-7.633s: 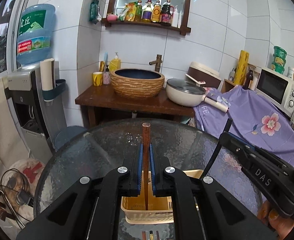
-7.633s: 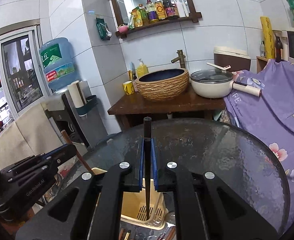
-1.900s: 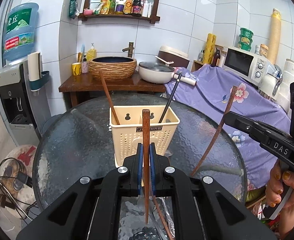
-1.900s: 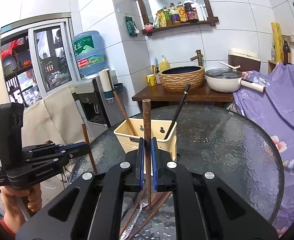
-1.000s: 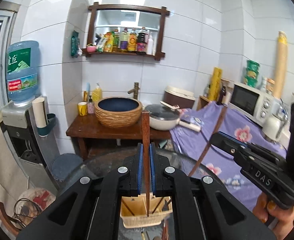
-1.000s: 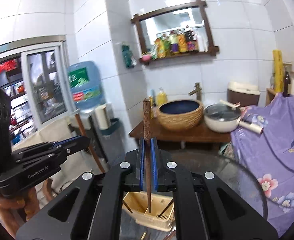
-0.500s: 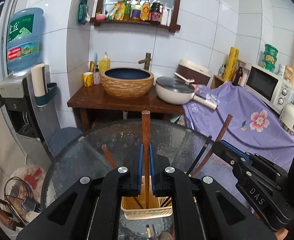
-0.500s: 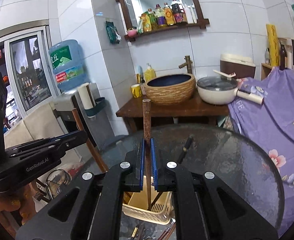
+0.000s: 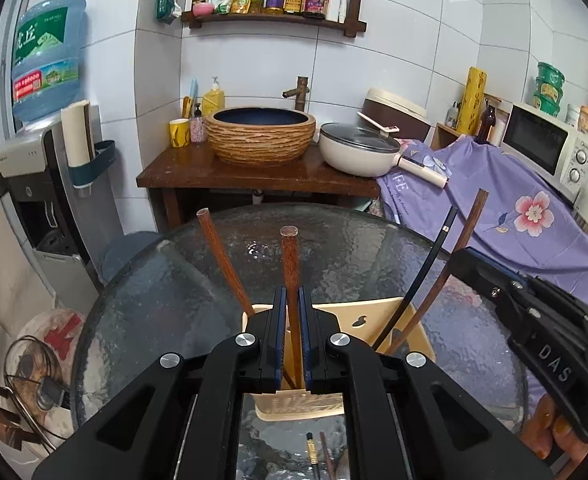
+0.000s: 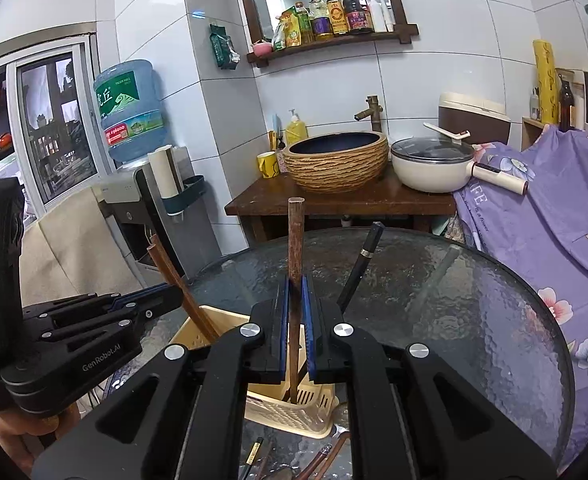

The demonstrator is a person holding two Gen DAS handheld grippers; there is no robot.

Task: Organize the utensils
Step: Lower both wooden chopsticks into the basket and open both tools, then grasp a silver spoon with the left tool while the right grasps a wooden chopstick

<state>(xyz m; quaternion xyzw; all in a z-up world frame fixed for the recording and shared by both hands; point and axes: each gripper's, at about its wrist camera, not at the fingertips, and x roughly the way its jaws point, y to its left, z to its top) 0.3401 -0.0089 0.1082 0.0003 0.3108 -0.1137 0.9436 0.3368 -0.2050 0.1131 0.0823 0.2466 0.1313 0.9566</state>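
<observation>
Fingers of the left gripper are clenched on a brown chopstick, which stands upright, its lower end down inside the cream utensil basket. The right gripper also grasps a brown chopstick between its blue pads; this one is upright too and its tip reaches the slotted floor of the basket.

Inside the basket another brown chopstick leans toward the left side, and a black chopstick leans toward the right side, close beside the stick of the right gripper.

In front of the basket, on the near side, some loose utensils lie on the round glass table; I cannot tell exactly which kinds. Behind the basket, beyond the table edge, stands a wooden stand with a woven basin and a cream pan.
</observation>
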